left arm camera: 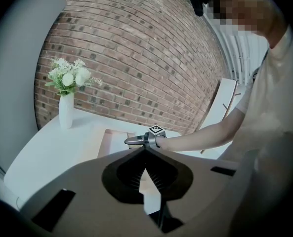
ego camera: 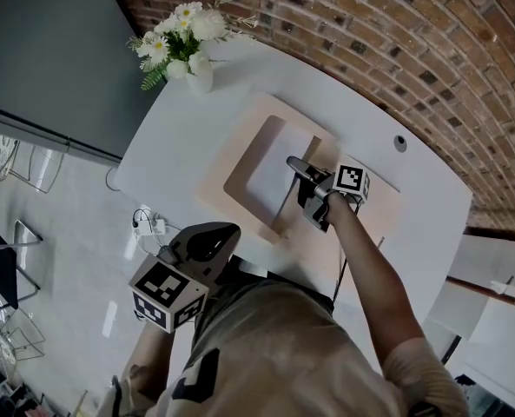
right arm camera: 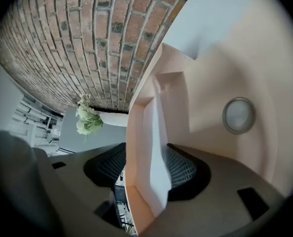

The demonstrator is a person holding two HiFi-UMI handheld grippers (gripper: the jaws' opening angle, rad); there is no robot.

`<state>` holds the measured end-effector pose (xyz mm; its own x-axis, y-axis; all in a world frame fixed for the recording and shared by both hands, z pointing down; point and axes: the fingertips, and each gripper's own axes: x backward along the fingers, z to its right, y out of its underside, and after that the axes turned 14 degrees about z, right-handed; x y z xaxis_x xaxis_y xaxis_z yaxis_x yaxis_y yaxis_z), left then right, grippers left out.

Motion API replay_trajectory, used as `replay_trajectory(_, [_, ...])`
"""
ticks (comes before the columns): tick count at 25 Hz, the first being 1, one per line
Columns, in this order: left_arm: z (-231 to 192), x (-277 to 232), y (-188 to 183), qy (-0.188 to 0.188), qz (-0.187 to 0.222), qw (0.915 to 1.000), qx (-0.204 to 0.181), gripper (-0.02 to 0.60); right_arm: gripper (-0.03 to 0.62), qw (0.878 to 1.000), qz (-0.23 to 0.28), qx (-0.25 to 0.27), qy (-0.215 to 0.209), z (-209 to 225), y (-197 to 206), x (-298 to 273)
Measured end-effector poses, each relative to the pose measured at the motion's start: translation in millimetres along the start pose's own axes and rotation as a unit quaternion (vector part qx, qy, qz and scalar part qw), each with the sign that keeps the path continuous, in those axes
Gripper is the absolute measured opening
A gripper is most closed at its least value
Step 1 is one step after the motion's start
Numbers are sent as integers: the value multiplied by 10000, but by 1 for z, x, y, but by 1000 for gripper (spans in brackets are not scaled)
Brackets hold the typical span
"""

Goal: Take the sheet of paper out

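Observation:
A pale pink folder (ego camera: 240,137) lies open on the white table (ego camera: 413,224), with a white sheet of paper (ego camera: 270,176) in its pocket. My right gripper (ego camera: 299,174) reaches in from the folder's right side. In the right gripper view its jaws (right arm camera: 146,151) stand wide on either side of the pocket's edge and the white sheet (right arm camera: 153,147); I see no squeeze on them. My left gripper (ego camera: 207,240) hangs off the table's near edge, close to the person's body. Its jaws (left arm camera: 145,151) meet at the tips with nothing between them.
A white vase of flowers (ego camera: 188,46) stands at the table's far left corner. A round snap (right arm camera: 238,115) sits on the folder's flap. A cable hole (ego camera: 399,143) is in the table by the brick wall. Chairs and a power strip (ego camera: 148,224) are on the floor at left.

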<state>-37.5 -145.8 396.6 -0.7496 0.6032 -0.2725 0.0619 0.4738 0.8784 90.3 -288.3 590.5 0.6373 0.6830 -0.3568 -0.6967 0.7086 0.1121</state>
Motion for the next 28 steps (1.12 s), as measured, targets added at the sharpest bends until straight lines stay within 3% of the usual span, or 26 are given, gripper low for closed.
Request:
replay_trajectory(2, [0, 0, 1, 3, 4, 10000, 5, 14, 191, 10000, 30, -87, -31, 0, 0, 1])
replay_trajectory(3, [0, 1, 1, -10, 1, 10000, 23, 14, 175, 9999, 73, -101, 9, 2, -2, 2])
replay_trajectory(8, [0, 3, 4, -23, 0, 10000, 41, 14, 229, 9986, -95, 393, 348, 13, 3, 3])
replay_trajectory(12, [0, 4, 5, -54, -31, 10000, 34, 14, 226, 9991, 30, 264, 315, 11, 1, -3])
replay_trajectory(16, [-1, 7, 5, -133, -35, 9999, 6, 14, 161, 9996, 266, 17, 99, 6, -5, -2])
replay_trajectory(23, [-2, 8, 8, -162, -77, 9998, -1, 14, 187, 9987, 47, 507, 80, 8, -2, -5])
replay_trajectory(28, [-1, 7, 6, -121, -47, 9999, -20, 14, 187, 9977, 362, 557, 117, 7, -13, -6])
